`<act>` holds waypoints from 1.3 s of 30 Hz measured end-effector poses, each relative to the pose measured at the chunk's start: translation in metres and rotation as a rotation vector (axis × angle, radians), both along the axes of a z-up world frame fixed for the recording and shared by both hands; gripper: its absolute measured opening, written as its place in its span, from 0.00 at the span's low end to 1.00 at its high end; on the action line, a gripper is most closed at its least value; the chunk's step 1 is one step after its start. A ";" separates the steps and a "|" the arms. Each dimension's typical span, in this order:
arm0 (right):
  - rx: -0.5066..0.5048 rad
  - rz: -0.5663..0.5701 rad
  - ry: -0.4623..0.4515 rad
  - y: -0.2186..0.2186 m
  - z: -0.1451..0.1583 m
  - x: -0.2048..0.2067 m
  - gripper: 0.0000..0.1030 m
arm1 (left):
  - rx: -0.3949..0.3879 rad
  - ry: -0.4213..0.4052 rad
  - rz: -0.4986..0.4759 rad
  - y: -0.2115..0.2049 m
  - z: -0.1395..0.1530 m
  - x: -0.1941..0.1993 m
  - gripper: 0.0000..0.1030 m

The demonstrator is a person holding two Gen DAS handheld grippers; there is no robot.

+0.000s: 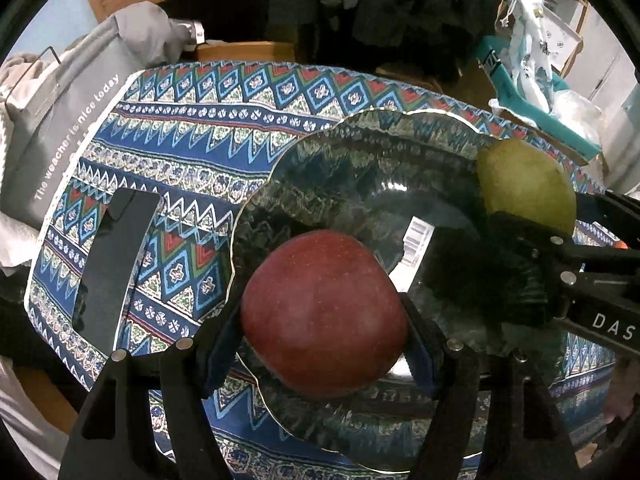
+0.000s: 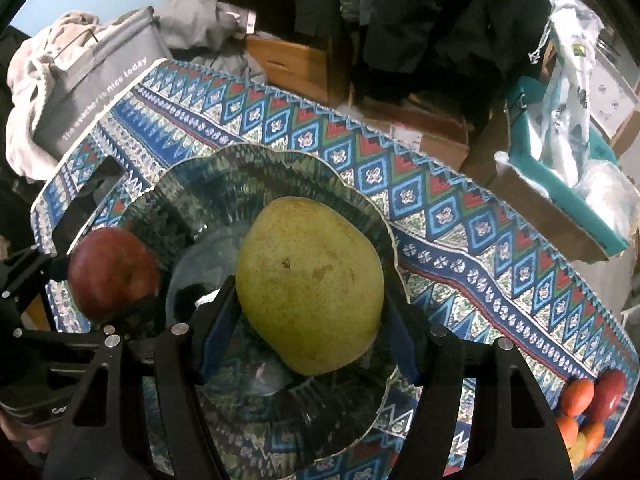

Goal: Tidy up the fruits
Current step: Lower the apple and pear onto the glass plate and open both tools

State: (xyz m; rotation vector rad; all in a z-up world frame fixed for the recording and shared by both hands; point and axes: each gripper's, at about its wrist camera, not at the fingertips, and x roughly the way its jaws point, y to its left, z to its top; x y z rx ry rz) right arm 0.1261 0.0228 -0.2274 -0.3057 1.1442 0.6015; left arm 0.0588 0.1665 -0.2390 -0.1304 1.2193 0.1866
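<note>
My left gripper (image 1: 324, 320) was clamped on a red apple (image 1: 322, 314), both blue pads pressed against its sides, over the near left part of a glass dish (image 1: 360, 148). My right gripper (image 2: 308, 320) was clamped on a green pear (image 2: 308, 288) in the same manner, over the middle of that dish. I could not tell whether either fruit touched the glass. In the right wrist view the apple sat just left of the pear, apart from it. The dish stood on a patterned cloth (image 1: 192, 128). A dark phone (image 1: 116, 264) lay on the cloth left of the dish. More fruit (image 2: 592, 408), red and orange, lay at the cloth's near right edge. A grey box (image 2: 100, 80) stood at the far left corner.
</note>
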 end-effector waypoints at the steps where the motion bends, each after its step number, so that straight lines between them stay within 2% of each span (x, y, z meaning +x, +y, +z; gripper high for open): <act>1: -0.006 0.002 0.005 0.001 -0.002 0.000 0.66 | -0.007 0.004 0.003 0.001 -0.002 0.000 0.72; 10: -0.017 0.006 0.029 0.003 -0.010 0.002 0.66 | -0.005 0.067 -0.009 -0.004 -0.017 0.003 0.72; 13: -0.014 -0.004 0.039 0.002 -0.011 0.003 0.66 | 0.016 0.030 -0.027 -0.008 -0.010 0.002 0.71; 16: -0.010 0.006 0.043 0.004 -0.010 0.002 0.67 | 0.066 -0.010 -0.038 -0.011 0.000 0.002 0.77; 19: 0.003 0.002 0.047 0.001 -0.011 0.001 0.67 | 0.057 -0.006 -0.036 -0.009 0.003 0.001 0.77; 23: 0.081 -0.020 0.011 -0.005 0.011 0.003 0.67 | 0.040 -0.003 -0.039 -0.008 0.006 -0.003 0.77; 26: 0.093 -0.039 -0.018 -0.009 0.026 0.004 0.68 | 0.033 -0.010 -0.044 -0.010 0.012 -0.004 0.76; 28: 0.105 -0.050 -0.026 -0.012 0.033 0.004 0.70 | 0.059 -0.015 -0.042 -0.013 0.017 -0.007 0.77; 29: 0.108 -0.057 -0.032 -0.014 0.037 0.004 0.71 | 0.043 -0.020 -0.050 -0.013 0.020 -0.008 0.77; 39: 0.070 -0.119 -0.122 -0.044 0.069 -0.004 0.71 | 0.009 -0.096 -0.079 -0.028 0.055 -0.016 0.77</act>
